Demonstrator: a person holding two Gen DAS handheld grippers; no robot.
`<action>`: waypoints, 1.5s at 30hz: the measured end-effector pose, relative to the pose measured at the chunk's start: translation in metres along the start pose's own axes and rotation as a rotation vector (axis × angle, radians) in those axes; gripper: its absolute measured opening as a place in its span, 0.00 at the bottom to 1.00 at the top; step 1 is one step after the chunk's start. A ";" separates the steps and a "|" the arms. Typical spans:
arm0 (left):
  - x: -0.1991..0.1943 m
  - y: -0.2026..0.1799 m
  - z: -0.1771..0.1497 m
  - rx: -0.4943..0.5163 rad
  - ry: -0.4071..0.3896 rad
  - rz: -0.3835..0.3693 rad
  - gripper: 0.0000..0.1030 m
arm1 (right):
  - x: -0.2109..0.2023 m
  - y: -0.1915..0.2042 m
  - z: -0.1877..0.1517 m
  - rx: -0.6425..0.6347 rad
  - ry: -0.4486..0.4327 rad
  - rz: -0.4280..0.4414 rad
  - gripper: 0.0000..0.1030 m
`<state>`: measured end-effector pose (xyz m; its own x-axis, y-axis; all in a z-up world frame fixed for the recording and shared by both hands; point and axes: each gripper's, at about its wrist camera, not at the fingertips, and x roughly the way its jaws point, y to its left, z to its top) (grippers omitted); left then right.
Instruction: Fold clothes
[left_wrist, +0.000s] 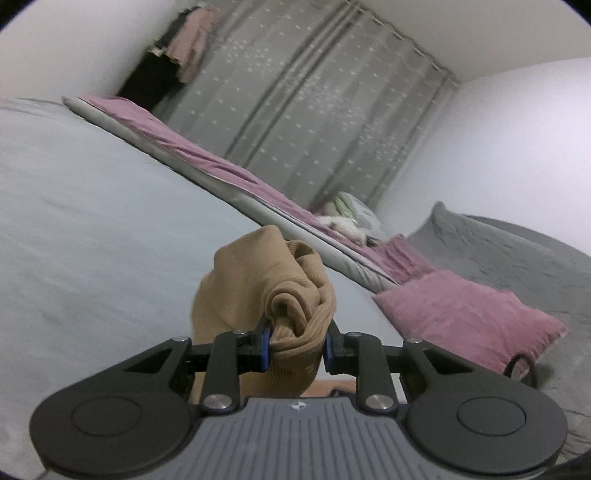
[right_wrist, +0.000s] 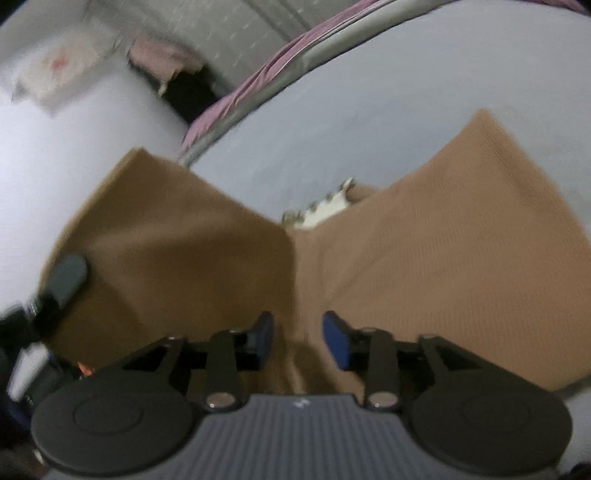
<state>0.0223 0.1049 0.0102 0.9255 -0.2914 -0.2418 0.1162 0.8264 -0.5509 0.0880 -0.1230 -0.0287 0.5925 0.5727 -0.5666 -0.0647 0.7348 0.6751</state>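
A tan ribbed garment (left_wrist: 295, 302) is bunched into rolls between the blue pads (left_wrist: 264, 341) of my left gripper (left_wrist: 295, 345), which is shut on it above the pale bed sheet (left_wrist: 92, 240). In the right wrist view the same tan garment (right_wrist: 443, 266) spreads in two wide flaps from a crease that runs down between the fingers. My right gripper (right_wrist: 299, 341) is closed on that crease, with its jaws a little apart around the fabric. A white label (right_wrist: 325, 210) shows at the garment's top edge. The image is blurred.
A pink blanket on a grey pad (left_wrist: 229, 173) lies along the far side of the bed. A pink pillow (left_wrist: 469, 317) and a grey quilt (left_wrist: 517, 251) lie at the right. Grey curtains (left_wrist: 314, 110) hang behind. A dark rounded device part (right_wrist: 68, 277) sits at the cloth's left edge.
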 end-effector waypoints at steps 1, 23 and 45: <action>0.003 -0.004 -0.002 0.004 0.008 -0.009 0.23 | -0.004 -0.004 0.004 0.024 -0.008 0.013 0.40; 0.050 -0.074 -0.073 0.287 0.265 -0.082 0.29 | -0.049 -0.106 0.055 0.409 -0.117 0.177 0.57; 0.004 -0.055 -0.025 0.226 0.415 -0.430 0.54 | -0.027 -0.092 0.059 0.298 -0.036 0.131 0.53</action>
<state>0.0109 0.0465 0.0197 0.5677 -0.7446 -0.3512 0.5612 0.6621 -0.4966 0.1253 -0.2275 -0.0474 0.6230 0.6383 -0.4522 0.0924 0.5140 0.8528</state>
